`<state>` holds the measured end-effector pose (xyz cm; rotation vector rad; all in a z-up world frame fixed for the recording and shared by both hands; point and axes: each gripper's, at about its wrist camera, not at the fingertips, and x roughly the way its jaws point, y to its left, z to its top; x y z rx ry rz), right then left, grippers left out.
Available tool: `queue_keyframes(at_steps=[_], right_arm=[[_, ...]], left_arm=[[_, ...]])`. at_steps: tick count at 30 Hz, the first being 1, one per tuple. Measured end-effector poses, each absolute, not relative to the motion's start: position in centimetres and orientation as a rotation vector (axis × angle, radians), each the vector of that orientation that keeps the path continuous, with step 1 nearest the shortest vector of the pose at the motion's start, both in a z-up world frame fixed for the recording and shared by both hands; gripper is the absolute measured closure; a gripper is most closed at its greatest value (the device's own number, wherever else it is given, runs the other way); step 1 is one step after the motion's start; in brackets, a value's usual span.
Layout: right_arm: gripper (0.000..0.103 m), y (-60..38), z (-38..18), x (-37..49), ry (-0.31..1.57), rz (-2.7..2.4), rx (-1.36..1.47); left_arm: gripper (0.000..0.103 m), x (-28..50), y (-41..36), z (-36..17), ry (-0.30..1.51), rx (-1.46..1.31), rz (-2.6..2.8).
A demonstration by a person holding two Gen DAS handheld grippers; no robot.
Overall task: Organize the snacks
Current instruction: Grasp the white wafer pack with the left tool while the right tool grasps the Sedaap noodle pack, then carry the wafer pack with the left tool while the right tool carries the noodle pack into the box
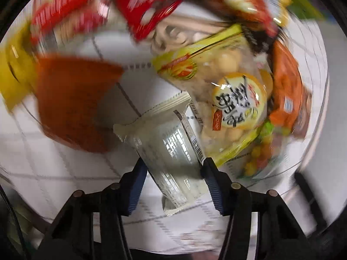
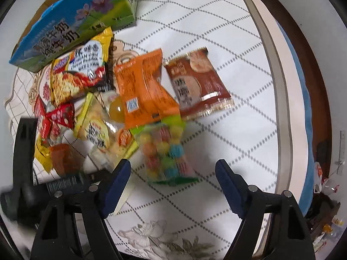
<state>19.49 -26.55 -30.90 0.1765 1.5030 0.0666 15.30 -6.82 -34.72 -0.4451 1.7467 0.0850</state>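
A cream-white wrapped snack (image 1: 171, 151) is taken up between the blue pads of the left tool (image 1: 173, 184), its long body running away from the camera and its near crimped end poking back past the pads; the pads sit against both of its sides, so it is judged to be gripped, narrowly, across its width. It lies at the near edge of the pile, on the white quilted bed cover (image 1: 65, 173), and that edge position is likely why it is picked first: nothing is stacked on it. Just to its right a yellow-trimmed clear bag of pale round snacks (image 1: 227, 99) is overlapped by an orange packet (image 1: 286, 86), while a rust-red pouch (image 1: 76, 104) lies to the left and red packets (image 1: 147, 6) are blurred at the far side. The left tool is pointed steeply down at the bed. In the right wrist view, a clear bag of coloured candy balls (image 2: 167, 151) is lined up ahead of the right tool (image 2: 173, 186), whose jaws are spread wide with nothing between them and the pads off the bag. A brown packet (image 2: 197, 82) lies apart at the far right, and an open blue-green carton (image 2: 71, 23) stands at the far left, a probable bin for the sorting. The right tool is aimed straight down over the bed.
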Motion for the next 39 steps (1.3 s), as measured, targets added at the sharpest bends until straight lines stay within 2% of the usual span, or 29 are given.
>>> queue_keyframes(at_steps=[3,7,10,13,16,19,21,26,28,31,36,39], right_arm=[[0.02,-26.2,-30.5,21.4,1.489,0.081,0.166],[0.02,-25.3,-30.7,24.0,1.486,0.097,0.16],[0.02,-23.6,-30.7,25.8,1.482,0.134,0.151],[0.02,-20.4,-29.6,27.0,1.423,0.257,0.056],[0.02,-15.9,-28.2,27.8,1.33,0.386,-0.171],[0.019,-10.1,-28.1,27.7,1.206,0.511,-0.551],[0.014,-6.7,-29.1,27.3,1.131,0.588,-0.797],[0.014,-1.5,-32.8,28.6,1.125,0.708,-1.075],[0.014,-0.1,-34.2,29.6,1.162,0.752,-1.12],[0.009,1.9,-36.2,31.2,1.193,0.761,-1.19],[0.012,3.0,-37.0,33.0,1.199,0.734,-1.186],[0.012,2.9,-36.7,30.4,1.184,0.712,-1.106]], left_arm=[[0.061,14.7,-8.2,-33.0,1.655,-0.125,0.087],[0.059,13.7,-8.3,-32.8,1.603,0.034,0.087],[0.055,13.1,-7.1,-33.3,1.626,-0.072,0.094],[0.057,12.0,-5.4,-34.2,1.637,-0.214,0.121],[0.06,10.7,-4.9,-33.4,1.601,-0.23,0.148],[0.06,9.1,-3.9,-32.2,1.577,-0.224,0.171],[0.06,8.3,-4.3,-31.9,1.564,-0.24,0.186],[0.06,5.7,-3.7,-34.0,1.522,-0.295,0.215],[0.06,4.9,-3.5,-34.1,1.51,-0.309,0.221],[0.06,4.0,-3.1,-34.3,1.498,-0.332,0.227],[0.06,3.0,-1.7,-34.4,1.494,-0.358,0.235],[0.06,4.1,-0.5,-34.3,1.496,-0.356,0.233]])
